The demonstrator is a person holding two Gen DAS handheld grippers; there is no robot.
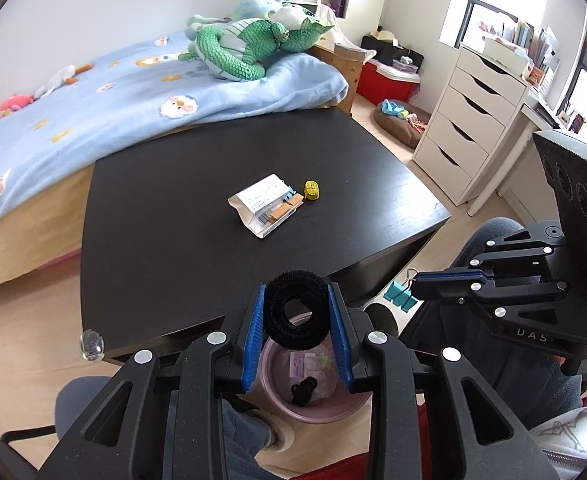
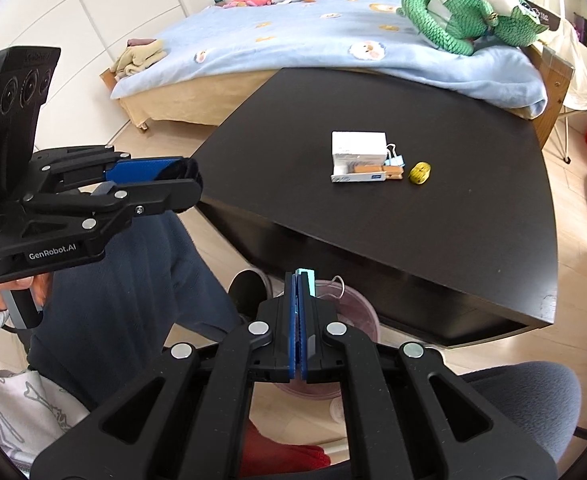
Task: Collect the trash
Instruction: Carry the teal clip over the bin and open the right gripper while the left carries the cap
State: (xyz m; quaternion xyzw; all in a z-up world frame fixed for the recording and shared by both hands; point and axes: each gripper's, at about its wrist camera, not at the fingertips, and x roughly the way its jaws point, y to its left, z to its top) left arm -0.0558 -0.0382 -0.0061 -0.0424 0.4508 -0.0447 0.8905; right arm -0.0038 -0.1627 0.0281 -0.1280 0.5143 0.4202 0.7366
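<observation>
My left gripper (image 1: pixel 297 300) is shut on a black velcro roll (image 1: pixel 296 314) and holds it above a pink bin (image 1: pixel 293 410) on the floor by the table's near edge. The bin holds paper and a small black item. My right gripper (image 2: pixel 301 276) is shut on a light blue binder clip (image 2: pixel 306 278), also above the pink bin (image 2: pixel 359 312); the clip shows in the left wrist view (image 1: pixel 401 295). On the black table (image 1: pixel 165 240) lie a white box (image 1: pixel 263 204) with a clothespin and a blue clip beside it, and a yellow tape roll (image 1: pixel 311 189).
A bed with a blue blanket (image 1: pixel 93 100) and a green plush dragon (image 1: pixel 249 46) borders the table's far side. A white drawer unit (image 1: pixel 469 120) stands at the right. The person's legs and a chair sit near the bin.
</observation>
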